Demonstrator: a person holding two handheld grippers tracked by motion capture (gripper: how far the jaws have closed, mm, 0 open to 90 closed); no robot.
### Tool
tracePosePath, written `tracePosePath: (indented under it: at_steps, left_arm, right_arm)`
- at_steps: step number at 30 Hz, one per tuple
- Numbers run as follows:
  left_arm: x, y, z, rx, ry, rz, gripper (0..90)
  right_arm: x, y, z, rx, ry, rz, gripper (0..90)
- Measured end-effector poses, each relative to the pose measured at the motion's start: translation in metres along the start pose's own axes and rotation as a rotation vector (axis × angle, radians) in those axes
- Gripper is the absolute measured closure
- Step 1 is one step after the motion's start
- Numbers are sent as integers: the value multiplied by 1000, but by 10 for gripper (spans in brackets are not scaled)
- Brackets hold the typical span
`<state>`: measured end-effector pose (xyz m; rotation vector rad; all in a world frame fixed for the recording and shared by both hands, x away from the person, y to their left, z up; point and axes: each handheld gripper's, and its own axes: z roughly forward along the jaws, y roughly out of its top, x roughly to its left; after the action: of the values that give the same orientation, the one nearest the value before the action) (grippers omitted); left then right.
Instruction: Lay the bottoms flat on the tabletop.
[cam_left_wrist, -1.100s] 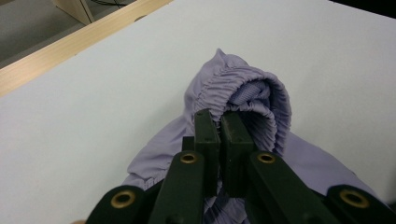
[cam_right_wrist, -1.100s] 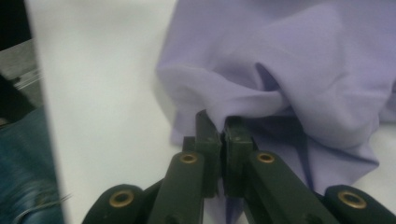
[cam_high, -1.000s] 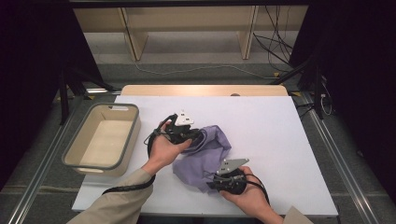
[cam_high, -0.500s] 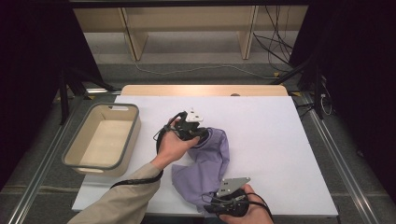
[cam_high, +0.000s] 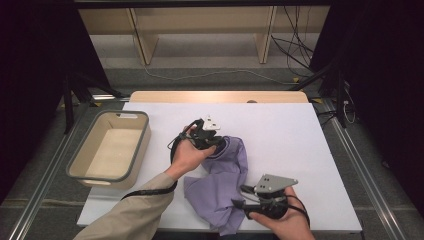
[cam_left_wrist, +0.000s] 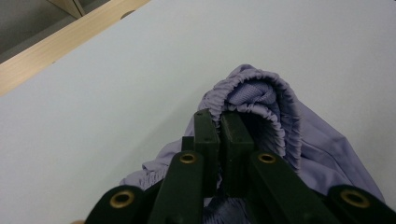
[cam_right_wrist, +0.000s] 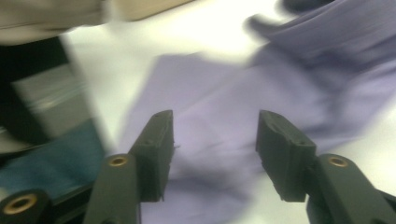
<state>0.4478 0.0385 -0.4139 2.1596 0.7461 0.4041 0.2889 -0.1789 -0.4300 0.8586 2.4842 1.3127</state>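
Lilac, thin, elastic-waisted fabric garment (cam_high: 225, 175) is hanging limp and light while your left gripper (cam_left_wrist: 223, 140) is pinching its gathered waistband (firmest hold) and your right gripper (cam_right_wrist: 212, 154), jaws just opening, is holding nothing.

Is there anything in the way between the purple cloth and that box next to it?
Nothing visible is. The purple cloth lies on the white table, its elastic edge pinched by the left gripper. The box sits open at the table's left edge. Between them is only bare table and the person's left forearm.
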Motion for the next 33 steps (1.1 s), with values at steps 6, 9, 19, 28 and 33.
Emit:
tracePosePath:
  at_steps: [6, 9, 19, 28, 33]
  left_arm:
    - [-2, 2, 2, -4, -4, 14, 858]
    - [-3, 2, 5, 4, -8, 33, 856]
    - [-2, 3, 8, 16, -2, 74, 853]
    - [-1, 3, 5, 2, 1, 77, 847]
    - [-1, 3, 2, -30, 10, 75, 813]
  right_arm:
    - [-52, 22, 17, -4, -151, -53, 332]
    - [-76, 31, 36, 20, -170, -79, 298]
    - [-105, 50, 82, 88, -139, -161, 287]
    - [-110, 55, 88, 116, -133, -178, 740]
    - [-109, 55, 88, 113, -117, -97, 804]
